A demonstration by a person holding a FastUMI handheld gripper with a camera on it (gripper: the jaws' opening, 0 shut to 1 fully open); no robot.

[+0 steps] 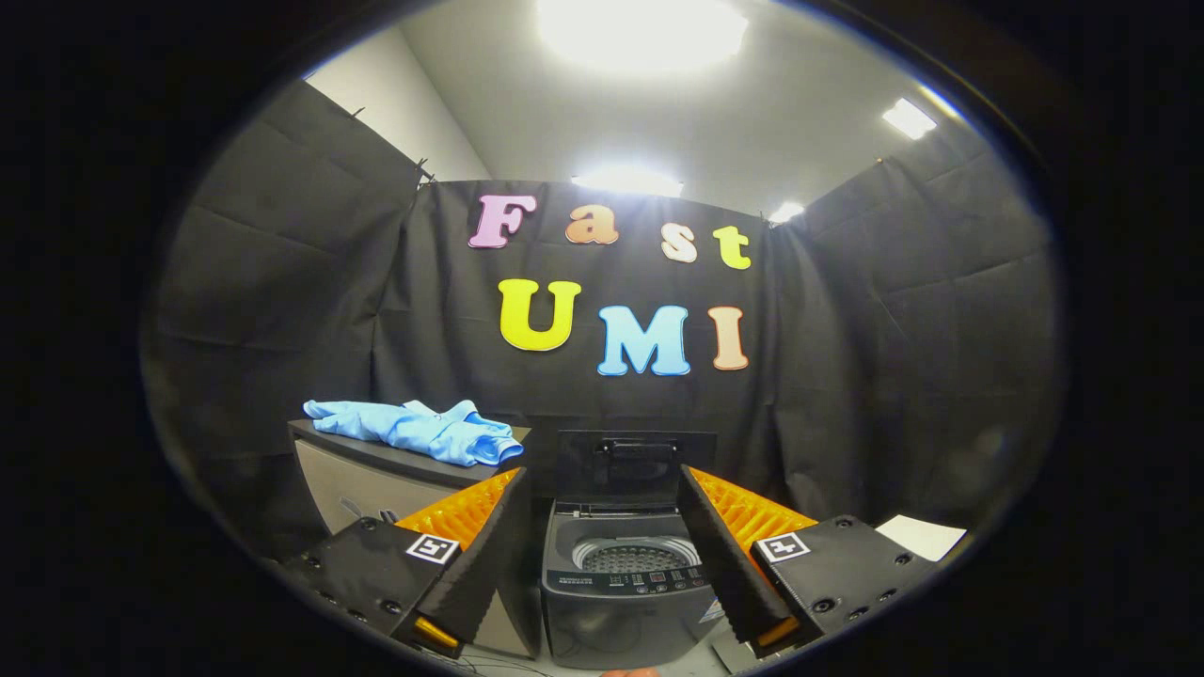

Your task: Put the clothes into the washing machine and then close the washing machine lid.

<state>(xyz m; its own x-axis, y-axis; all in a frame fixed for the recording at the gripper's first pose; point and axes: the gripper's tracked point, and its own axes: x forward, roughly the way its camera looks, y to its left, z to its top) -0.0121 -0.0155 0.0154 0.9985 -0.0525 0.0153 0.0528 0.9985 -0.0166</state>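
Nothing's done yet: my claw (602,555) is spread and empty, the crumpled light-blue garment (419,431) lies on the grey cabinet (376,475), the dark top-loading washer (625,564) open, its drum seemingly empty.

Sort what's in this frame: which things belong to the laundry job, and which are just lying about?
Part of the job:
- blue clothes, lying on the cabinet
- washing machine, drum visible
- washing machine lid, standing open
- gripper, fingers open and holding nothing, the machine seen between them

Just there:
- cabinet, left of the machine
- white sheet, beyond the right finger
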